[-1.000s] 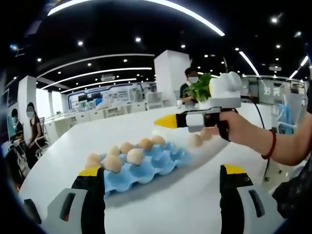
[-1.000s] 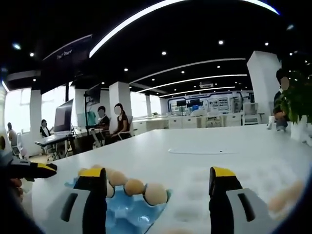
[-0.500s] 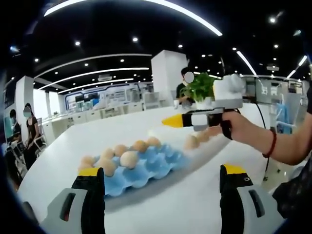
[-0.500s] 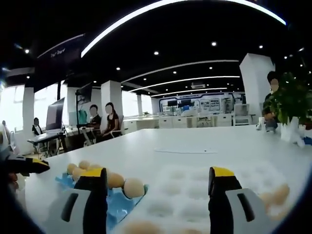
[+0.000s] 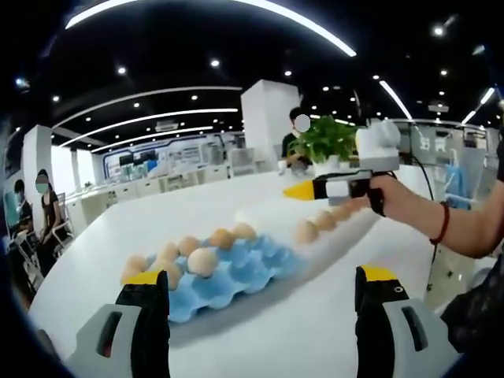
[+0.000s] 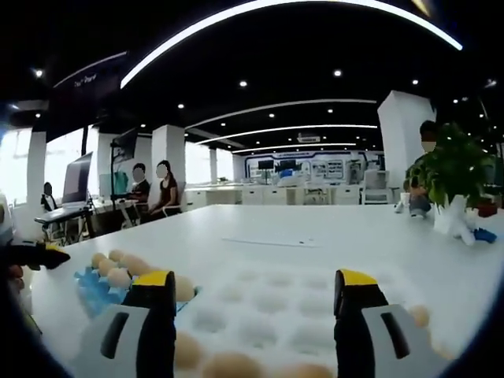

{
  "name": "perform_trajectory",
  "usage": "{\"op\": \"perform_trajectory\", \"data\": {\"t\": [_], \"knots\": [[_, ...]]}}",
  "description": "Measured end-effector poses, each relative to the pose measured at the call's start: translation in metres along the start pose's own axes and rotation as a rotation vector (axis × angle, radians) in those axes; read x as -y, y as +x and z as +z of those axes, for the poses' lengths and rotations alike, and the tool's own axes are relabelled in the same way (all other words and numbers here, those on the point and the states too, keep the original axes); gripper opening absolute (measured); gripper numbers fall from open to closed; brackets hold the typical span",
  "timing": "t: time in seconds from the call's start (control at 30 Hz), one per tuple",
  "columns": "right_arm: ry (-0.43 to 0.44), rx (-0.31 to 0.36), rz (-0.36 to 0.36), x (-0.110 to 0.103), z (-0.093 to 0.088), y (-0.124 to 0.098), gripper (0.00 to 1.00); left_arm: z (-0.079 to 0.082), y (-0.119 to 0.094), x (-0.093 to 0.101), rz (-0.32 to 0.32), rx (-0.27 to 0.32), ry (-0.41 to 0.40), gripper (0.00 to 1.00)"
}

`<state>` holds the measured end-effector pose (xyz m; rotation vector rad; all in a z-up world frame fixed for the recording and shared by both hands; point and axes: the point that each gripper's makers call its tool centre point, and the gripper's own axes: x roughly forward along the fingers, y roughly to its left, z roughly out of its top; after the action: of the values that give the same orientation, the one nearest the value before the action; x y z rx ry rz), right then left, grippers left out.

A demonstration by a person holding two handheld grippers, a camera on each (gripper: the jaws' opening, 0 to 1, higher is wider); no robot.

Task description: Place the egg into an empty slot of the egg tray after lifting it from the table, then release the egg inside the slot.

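A blue egg tray (image 5: pixel 236 277) lies on the white table with several eggs (image 5: pixel 201 261) along its far and left slots; its near slots are bare. My left gripper (image 5: pixel 264 295) is open above the table in front of it, holding nothing. To the right, a hand holds my right gripper (image 5: pixel 303 190) above a row of eggs (image 5: pixel 306 231). In the right gripper view, my right gripper (image 6: pixel 253 293) is open and empty over a white egg tray (image 6: pixel 268 303), which has many bare slots and eggs (image 6: pixel 228 365) at its near edge. The blue tray (image 6: pixel 90 287) sits to its left.
A potted plant (image 5: pixel 327 146) in a white pot (image 6: pixel 450 214) stands at the table's far side. People sit at desks (image 6: pixel 161 185) beyond the table. A sheet of paper (image 6: pixel 268 242) lies flat on the table farther out.
The right gripper has moved away from the blue tray, to the right, over the white tray; both jaws stay apart. The left gripper has barely shifted.
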<state>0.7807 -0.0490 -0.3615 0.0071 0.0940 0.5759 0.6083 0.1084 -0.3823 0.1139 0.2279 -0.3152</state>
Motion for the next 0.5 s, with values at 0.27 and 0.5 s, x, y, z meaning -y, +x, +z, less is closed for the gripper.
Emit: {"op": "perform_trajectory", "data": {"t": [0.27, 0.5], "knots": [[-0.026, -0.007, -0.046, 0.025, -0.004, -0.009, 0.82, 0.004, -0.003, -0.004, 0.017, 0.01, -0.007, 1.0], [-0.013, -0.009, -0.073, 0.04, -0.007, -0.017, 0.75, 0.007, -0.001, -0.005, 0.009, 0.019, -0.018, 1.0]]}}
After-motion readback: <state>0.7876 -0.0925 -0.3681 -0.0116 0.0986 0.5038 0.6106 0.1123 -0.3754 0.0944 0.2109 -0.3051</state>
